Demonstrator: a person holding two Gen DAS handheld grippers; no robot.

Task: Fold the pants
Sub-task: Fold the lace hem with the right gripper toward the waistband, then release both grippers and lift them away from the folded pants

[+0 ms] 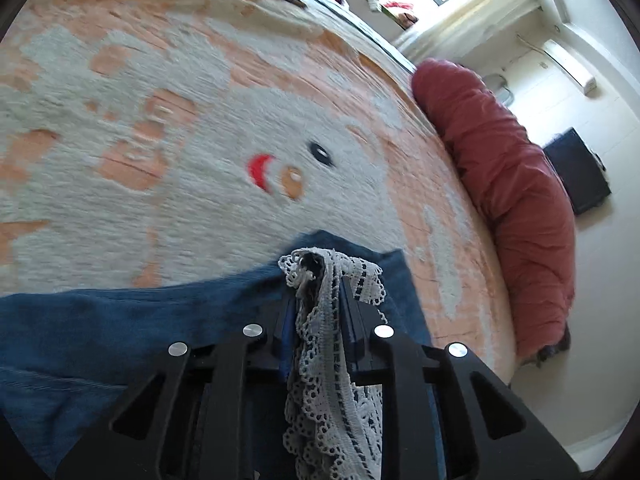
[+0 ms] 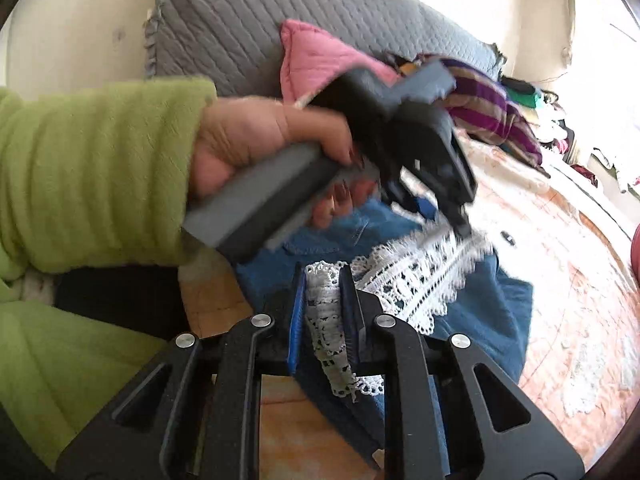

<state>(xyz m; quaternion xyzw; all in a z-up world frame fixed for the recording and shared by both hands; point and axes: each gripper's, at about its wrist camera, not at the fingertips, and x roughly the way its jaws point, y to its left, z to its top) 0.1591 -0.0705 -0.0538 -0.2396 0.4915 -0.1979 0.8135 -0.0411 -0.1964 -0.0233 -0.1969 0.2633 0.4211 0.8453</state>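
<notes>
The blue pants (image 1: 120, 320) were seen spread on the bed (image 1: 160, 120), over its orange-and-white patterned cover, with the white lace trim (image 1: 332, 344) bunched up at the near end. In the left wrist view, the left gripper (image 1: 318, 280) was clenched on that lace trim, the lace pinched between the two blue-padded fingers (image 1: 286, 332) and draped back over the gripper body. A long red bolster (image 1: 508, 200) was seen lying along the bed's far right edge.

In the right wrist view, the right gripper (image 2: 322, 284) was likewise clamped on a band of the lace trim (image 2: 328, 320), which was caught between its fingers and trailed down toward the camera. Just ahead, the other gripper (image 2: 452, 216) was seen blurred, tilted downward with its tips at the spread lace on the denim. It was held by the left hand (image 2: 256, 140), wrapped around a grey handle (image 2: 256, 208), fingers curled beneath, the wrist emerging from a green fleece sleeve (image 2: 92, 172) and angled in from the left. A grey quilted pillow (image 2: 260, 12), a pink cushion (image 2: 316, 56) and a purple striped cloth (image 2: 492, 112) were seen at the bed's far edge.
</notes>
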